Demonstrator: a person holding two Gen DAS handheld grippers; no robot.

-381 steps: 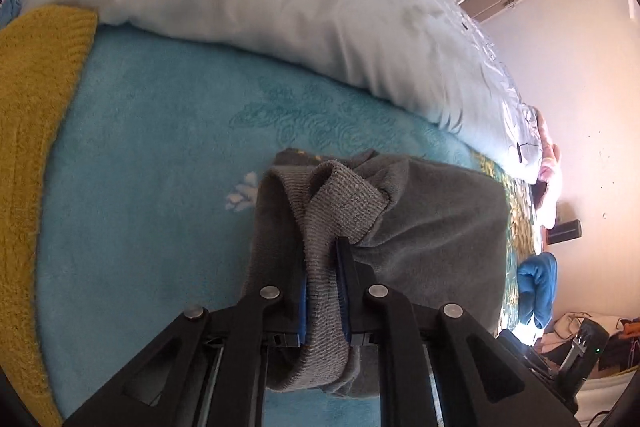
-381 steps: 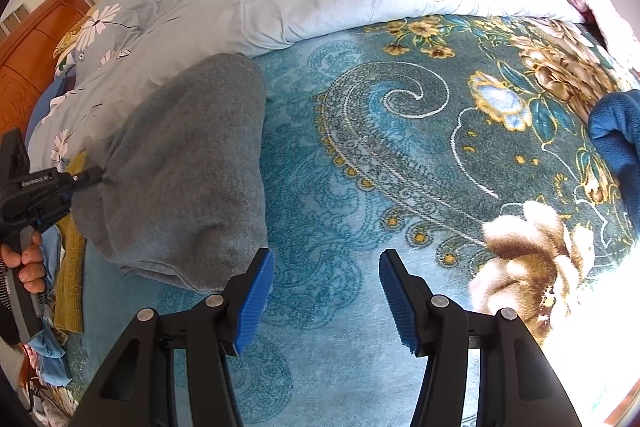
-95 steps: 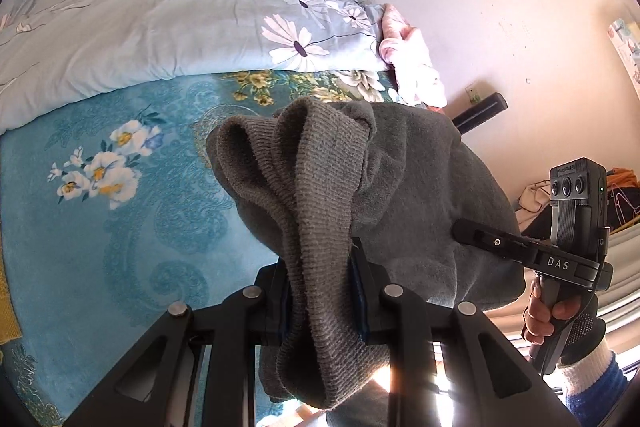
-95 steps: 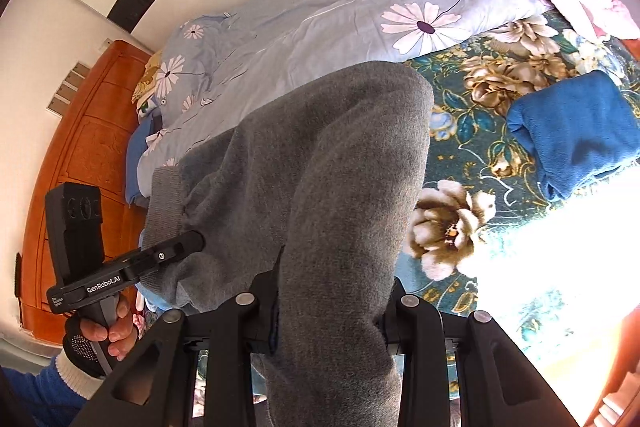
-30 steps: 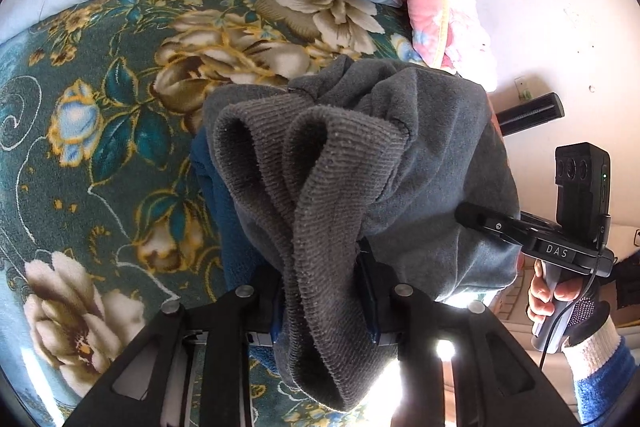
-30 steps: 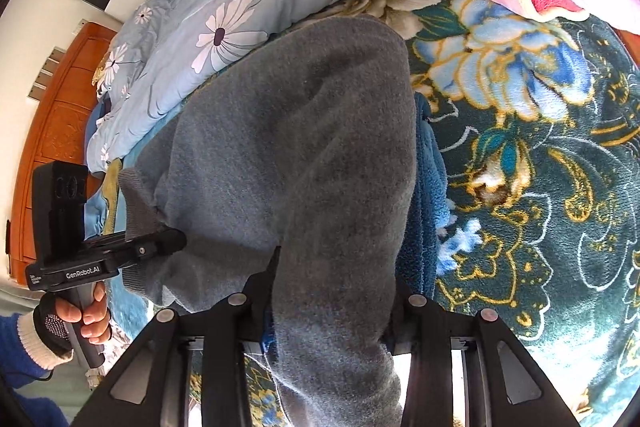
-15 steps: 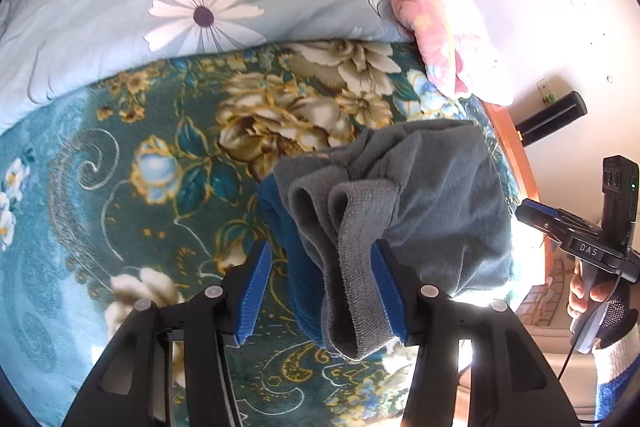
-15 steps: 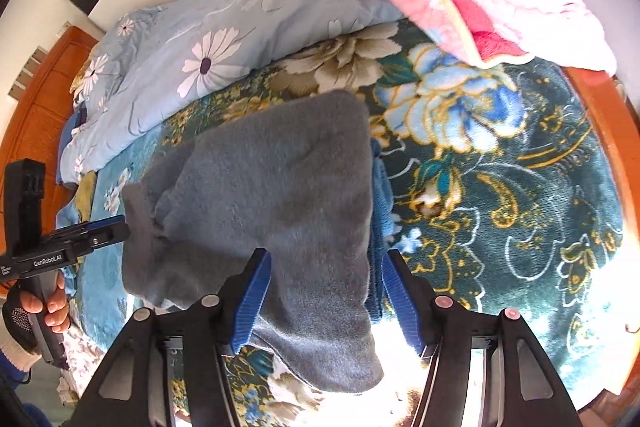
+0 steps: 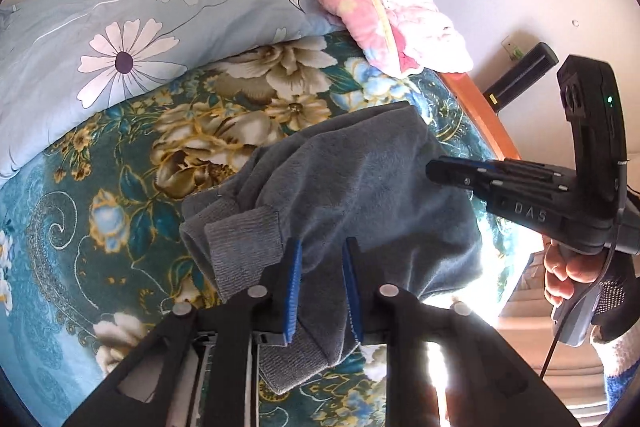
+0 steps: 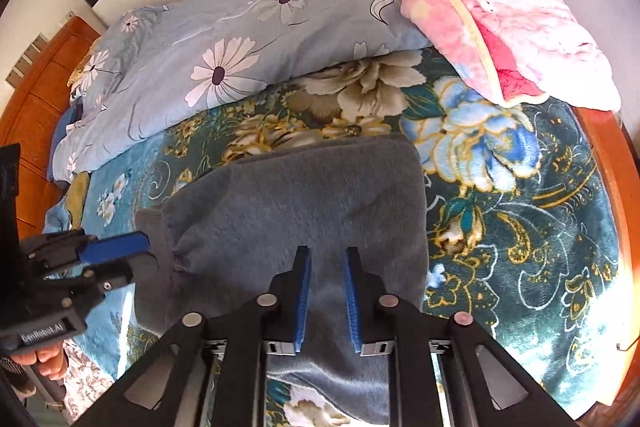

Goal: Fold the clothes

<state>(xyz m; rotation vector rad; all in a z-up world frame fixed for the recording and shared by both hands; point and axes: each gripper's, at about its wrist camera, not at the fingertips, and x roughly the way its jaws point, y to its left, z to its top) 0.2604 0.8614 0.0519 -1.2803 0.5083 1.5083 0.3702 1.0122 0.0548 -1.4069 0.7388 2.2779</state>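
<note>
Landmark: folded grey fleece sweater (image 9: 360, 187) (image 10: 304, 203), lying on the teal plush bed blanket with gold and cream flowers (image 9: 120, 187) (image 10: 520, 227), near the blanket's foot-end corner.
Ribbed cuffs: grey knit sleeve ends (image 9: 240, 247) stick out at the sweater's left edge in the left wrist view, lying on the blanket.
Left tool (image 9: 322, 291): released; its blue-padded fingers stand apart over the sweater's near edge, with grey cloth showing in the gap but not pinched. In the right wrist view it (image 10: 116, 251) sits at the sweater's left edge.
Right tool (image 10: 327, 295): released; fingers parted over the sweater's near side, cloth lying loose between them. In the left wrist view it (image 9: 444, 175) points at the sweater's right edge.
Behind the sweater: pale blue quilt with white daisies (image 9: 140, 27) (image 10: 260, 47), bunched along the far side of the bed.
Right of and behind the sweater: folded pink fleece blanket with a yellow trim (image 9: 392, 23) (image 10: 512, 35), well apart from it.
Beyond the sweater's right side: orange wooden bed frame edge (image 9: 480, 115) (image 10: 608, 163).
</note>
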